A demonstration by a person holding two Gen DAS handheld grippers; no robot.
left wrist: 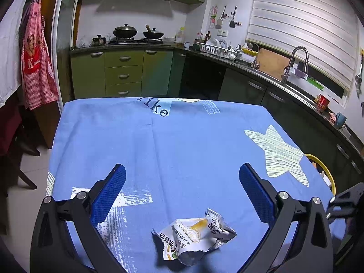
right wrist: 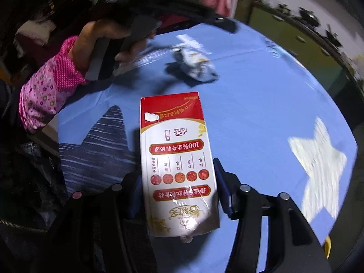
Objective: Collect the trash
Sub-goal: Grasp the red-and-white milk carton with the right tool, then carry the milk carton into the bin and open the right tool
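A crumpled white snack wrapper (left wrist: 194, 236) lies on the blue tablecloth (left wrist: 182, 150), low in the left wrist view. My left gripper (left wrist: 182, 182) is open, its blue pads (left wrist: 109, 193) wide apart above and around the wrapper, not touching it. The wrapper also shows blurred in the right wrist view (right wrist: 195, 64). My right gripper (right wrist: 177, 188) is shut on a red and white drink carton (right wrist: 177, 159), held over the table with its blue pads (right wrist: 221, 188) against the carton's sides.
A yellow-rimmed bin (left wrist: 323, 173) sits beyond the table's right edge. Kitchen counters, sink (left wrist: 295, 63) and stove stand behind. The person's hand and pink sleeve (right wrist: 50, 84) hold the left gripper. A dark chair (left wrist: 16, 141) stands left of the table.
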